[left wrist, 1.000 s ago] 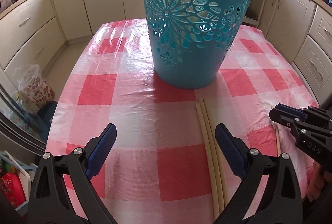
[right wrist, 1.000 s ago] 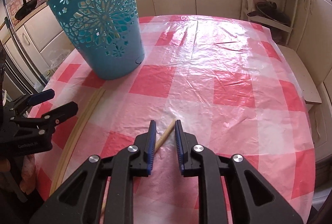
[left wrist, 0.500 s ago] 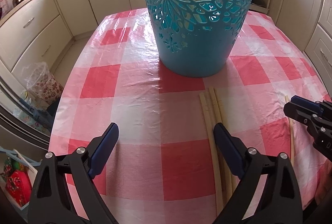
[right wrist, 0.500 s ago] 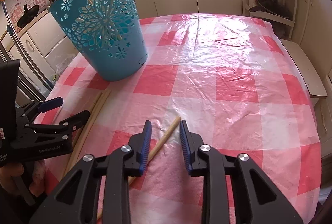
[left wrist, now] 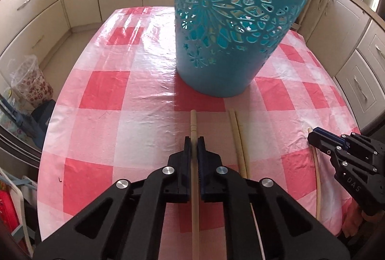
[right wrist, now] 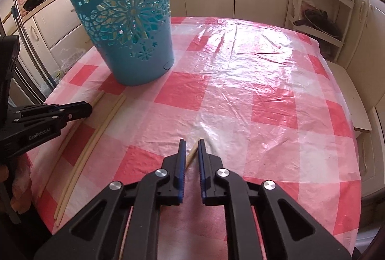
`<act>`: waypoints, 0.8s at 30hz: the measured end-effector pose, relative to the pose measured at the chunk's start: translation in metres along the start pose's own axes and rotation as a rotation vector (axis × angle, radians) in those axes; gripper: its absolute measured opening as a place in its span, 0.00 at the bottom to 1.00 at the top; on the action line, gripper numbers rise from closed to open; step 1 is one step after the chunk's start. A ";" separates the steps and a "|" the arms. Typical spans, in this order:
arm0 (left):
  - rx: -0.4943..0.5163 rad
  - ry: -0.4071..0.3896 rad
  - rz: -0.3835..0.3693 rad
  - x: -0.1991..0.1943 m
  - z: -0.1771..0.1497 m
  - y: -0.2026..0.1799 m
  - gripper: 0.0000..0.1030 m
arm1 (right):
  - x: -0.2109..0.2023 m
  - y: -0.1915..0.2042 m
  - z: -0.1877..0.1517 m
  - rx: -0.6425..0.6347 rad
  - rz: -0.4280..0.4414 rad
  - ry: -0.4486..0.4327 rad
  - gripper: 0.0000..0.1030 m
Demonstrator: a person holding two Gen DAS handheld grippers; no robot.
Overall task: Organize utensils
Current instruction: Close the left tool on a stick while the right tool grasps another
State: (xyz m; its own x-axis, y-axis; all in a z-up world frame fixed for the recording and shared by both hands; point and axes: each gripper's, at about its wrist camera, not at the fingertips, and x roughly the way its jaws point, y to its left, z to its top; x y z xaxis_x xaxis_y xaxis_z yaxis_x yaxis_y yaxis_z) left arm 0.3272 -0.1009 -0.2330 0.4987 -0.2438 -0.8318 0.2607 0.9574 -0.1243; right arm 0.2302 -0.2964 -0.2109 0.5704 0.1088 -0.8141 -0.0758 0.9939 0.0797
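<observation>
So each tongs, left (left wrist: 194, 143) and right (right wrist: 191, 147), has just closed on one chopstick (left wrist: 194, 130); two more (left wrist: 237, 137) lie before the teal basket (left wrist: 231, 26), none visibly inside.

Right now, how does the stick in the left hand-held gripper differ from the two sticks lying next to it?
The held chopstick is clamped in the left hand-held gripper, whose jaws have just closed on it; the chopstick pair lies untouched on the tablecloth. The held chopstick is tan with grooved rings; the chopstick pair looks paler. Both are thin and point toward the blue basket.
</observation>
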 end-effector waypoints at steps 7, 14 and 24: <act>-0.012 0.013 0.018 0.001 -0.001 0.000 0.06 | -0.002 -0.011 0.001 0.081 0.054 0.023 0.10; 0.032 0.011 0.029 0.005 0.005 -0.002 0.06 | -0.001 0.001 -0.001 0.025 0.019 0.029 0.10; 0.023 0.017 -0.033 0.002 0.004 0.013 0.06 | -0.008 0.027 -0.004 -0.122 0.051 0.039 0.06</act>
State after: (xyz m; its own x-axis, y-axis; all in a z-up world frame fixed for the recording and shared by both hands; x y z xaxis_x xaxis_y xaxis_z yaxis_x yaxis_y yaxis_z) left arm 0.3349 -0.0892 -0.2339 0.4756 -0.2724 -0.8364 0.2956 0.9450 -0.1397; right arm 0.2200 -0.2708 -0.2045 0.5308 0.1558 -0.8330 -0.2042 0.9775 0.0528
